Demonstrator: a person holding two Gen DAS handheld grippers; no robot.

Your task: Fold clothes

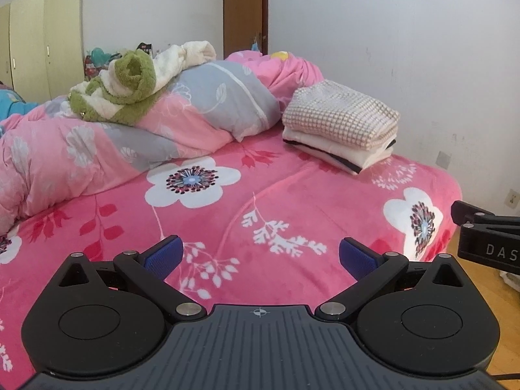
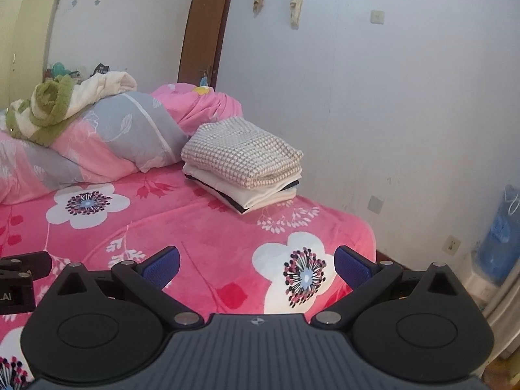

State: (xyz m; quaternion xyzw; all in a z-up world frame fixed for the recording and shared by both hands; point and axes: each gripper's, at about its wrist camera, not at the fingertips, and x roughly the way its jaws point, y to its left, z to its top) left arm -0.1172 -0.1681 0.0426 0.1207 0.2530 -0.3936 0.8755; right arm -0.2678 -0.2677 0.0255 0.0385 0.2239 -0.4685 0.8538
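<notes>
A stack of folded clothes [image 1: 341, 126] [image 2: 242, 159], a checked piece on top of white ones, lies at the far right of the pink flowered bed [image 1: 227, 214] [image 2: 182, 221]. A crumpled green and white garment [image 1: 130, 81] [image 2: 55, 104] rests on the bunched quilt [image 1: 195, 104] [image 2: 117, 136] at the back left. My left gripper [image 1: 260, 255] hovers open over the near part of the bed, nothing between its blue pads. My right gripper [image 2: 256, 263] is likewise open and holds nothing, near the bed's right corner. Part of the right gripper [image 1: 487, 237] shows at the left view's right edge.
A white wall [image 2: 390, 97] runs close along the bed's right side, with a brown door [image 1: 245, 9] behind. Cream wardrobes [image 1: 42, 42] stand at the far left. A blue bag [image 2: 500, 237] and wooden floor [image 1: 487, 279] lie to the right of the bed.
</notes>
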